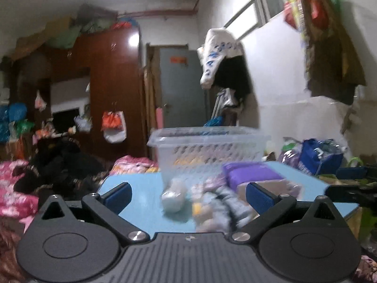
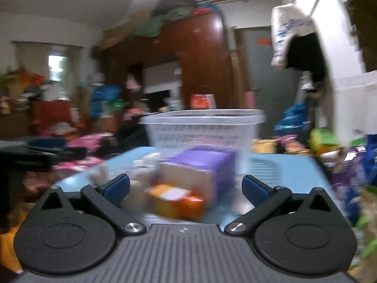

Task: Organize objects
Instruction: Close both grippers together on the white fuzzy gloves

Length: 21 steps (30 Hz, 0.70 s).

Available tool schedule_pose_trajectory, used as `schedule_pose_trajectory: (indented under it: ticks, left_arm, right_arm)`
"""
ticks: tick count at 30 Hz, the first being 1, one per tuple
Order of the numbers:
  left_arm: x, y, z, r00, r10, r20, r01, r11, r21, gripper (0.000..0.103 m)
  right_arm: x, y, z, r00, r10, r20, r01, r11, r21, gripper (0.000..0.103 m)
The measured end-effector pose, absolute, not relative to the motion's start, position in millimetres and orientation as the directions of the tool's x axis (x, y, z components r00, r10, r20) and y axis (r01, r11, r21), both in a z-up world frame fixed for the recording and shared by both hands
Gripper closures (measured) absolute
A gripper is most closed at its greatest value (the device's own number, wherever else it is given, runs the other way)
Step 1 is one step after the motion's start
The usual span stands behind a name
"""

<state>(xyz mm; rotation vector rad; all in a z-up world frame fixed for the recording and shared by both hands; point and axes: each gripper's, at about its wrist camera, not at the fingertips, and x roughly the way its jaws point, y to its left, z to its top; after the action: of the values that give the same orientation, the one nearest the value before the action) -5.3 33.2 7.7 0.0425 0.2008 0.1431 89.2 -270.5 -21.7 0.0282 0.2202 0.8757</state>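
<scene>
A clear plastic basket stands at the far side of a light blue table. In front of it lie a purple box, a white rolled item and a blurred grey-and-yellow soft item. My left gripper is open, low over the table's near edge, with the white item and soft item between its blue pads. In the right wrist view my right gripper is open, facing the purple box, an orange box and the basket.
A bed with pink bedding and dark clothes lies left of the table. A brown wardrobe and grey door stand behind. Bags and a blue box crowd the right side. The right gripper's body shows at the right edge.
</scene>
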Motion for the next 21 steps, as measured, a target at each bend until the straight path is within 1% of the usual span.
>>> schedule_pose_trajectory:
  ticks: [2,4,5,6,8,9,11,13,15,16,17,18,19,21]
  left_arm:
    - [-1.0,45.8,1.6,0.96,0.172,-0.221,-0.168,0.985,0.033,0.0]
    - [2.6,57.3,-4.4,0.959,0.147,-0.241,-0.156,0.988,-0.015,0.001]
    - [3.5,61.6,-7.2,0.96,0.129,-0.247,-0.142,0.989,-0.036,0.004]
    - [4.2,64.3,-10.6,0.961,0.114,-0.25,-0.13,0.99,-0.048,0.009]
    - [5.5,63.3,-16.9,0.961,0.105,-0.257,-0.118,0.992,-0.037,0.012]
    - [5.0,59.7,-19.9,0.96,0.103,-0.26,-0.114,0.993,-0.027,0.016]
    - [4.9,56.2,-22.5,0.965,0.084,-0.249,-0.092,0.996,-0.019,0.018]
    - [5.6,52.9,-23.9,0.967,0.069,-0.244,-0.074,0.997,-0.014,0.02]
    - [6.6,50.1,-24.0,0.967,0.066,-0.245,-0.069,0.998,-0.006,0.028]
    - [6.6,50.0,-24.1,0.967,0.059,-0.246,-0.063,0.998,-0.01,0.031]
    - [6.2,49.5,-24.5,0.968,0.048,-0.247,-0.054,0.998,-0.014,0.037]
    - [5.1,48.6,-24.2,0.968,0.043,-0.247,-0.048,0.999,-0.014,0.041]
    - [4.6,47.1,-24.5,0.968,0.038,-0.247,-0.043,0.999,-0.013,0.043]
    - [1.9,42.9,-25.4,0.969,0.027,-0.246,-0.029,1.0,-0.004,0.05]
  right_arm:
    - [88.3,-257.8,-25.6,0.601,0.778,-0.182,-0.776,0.623,0.101,0.0]
    - [90.4,-248.0,-30.0,0.589,0.785,-0.192,-0.784,0.613,0.098,0.0]
    - [92.1,-245.1,-32.0,0.571,0.798,-0.194,-0.795,0.596,0.109,0.0]
    - [93.3,-243.2,-33.4,0.554,0.809,-0.195,-0.804,0.581,0.125,0.002]
    - [92.8,-235.1,-33.7,0.53,0.824,-0.2,-0.815,0.56,0.148,0.007]
    - [92.3,-232.0,-34.0,0.527,0.825,-0.204,-0.816,0.558,0.15,0.01]
    - [94.4,-228.2,-35.8,0.518,0.828,-0.215,-0.819,0.553,0.154,0.018]
    - [96.2,-226.8,-36.0,0.512,0.83,-0.221,-0.82,0.549,0.164,0.029]
    - [95.5,-228.5,-36.5,0.5,0.837,-0.223,-0.823,0.539,0.179,0.034]
    - [96.5,-228.9,-36.5,0.499,0.837,-0.226,-0.822,0.54,0.184,0.035]
    - [96.8,-229.1,-36.7,0.502,0.835,-0.226,-0.82,0.543,0.184,0.037]
    - [96.6,-229.6,-36.7,0.504,0.834,-0.226,-0.819,0.544,0.183,0.043]
    - [97.0,-230.3,-36.9,0.503,0.835,-0.226,-0.819,0.543,0.185,0.047]
    - [97.5,-231.7,-37.1,0.499,0.836,-0.226,-0.82,0.541,0.19,0.049]
